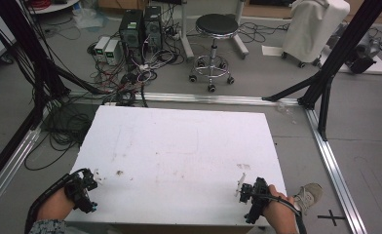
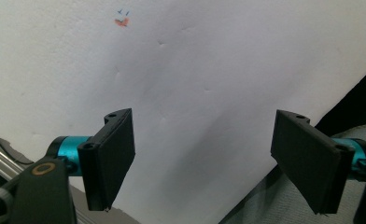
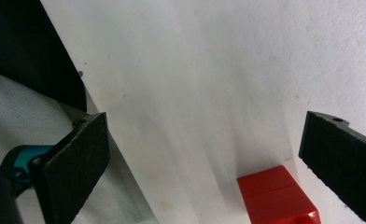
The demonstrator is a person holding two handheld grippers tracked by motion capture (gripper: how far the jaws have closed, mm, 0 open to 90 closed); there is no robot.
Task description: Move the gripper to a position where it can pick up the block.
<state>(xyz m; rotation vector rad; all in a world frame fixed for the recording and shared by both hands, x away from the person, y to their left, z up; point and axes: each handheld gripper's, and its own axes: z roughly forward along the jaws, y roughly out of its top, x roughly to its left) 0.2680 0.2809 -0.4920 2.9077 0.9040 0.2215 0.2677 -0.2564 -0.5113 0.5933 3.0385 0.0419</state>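
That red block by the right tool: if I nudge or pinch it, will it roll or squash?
The red block has flat faces and square edges, so it should slide, not roll. It looks like rigid, glossy plastic, so probably firm but slightly slippery. The right tool is open wide enough to straddle it.

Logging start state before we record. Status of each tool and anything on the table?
Left tool: open, nothing between its jaws, over the white foam table top.
Right tool: open, holding nothing, above the near right edge.
Small red plastic block: lying flat on the table between the right tool's jaws, ungripped.
White foam table top: faintly stained.
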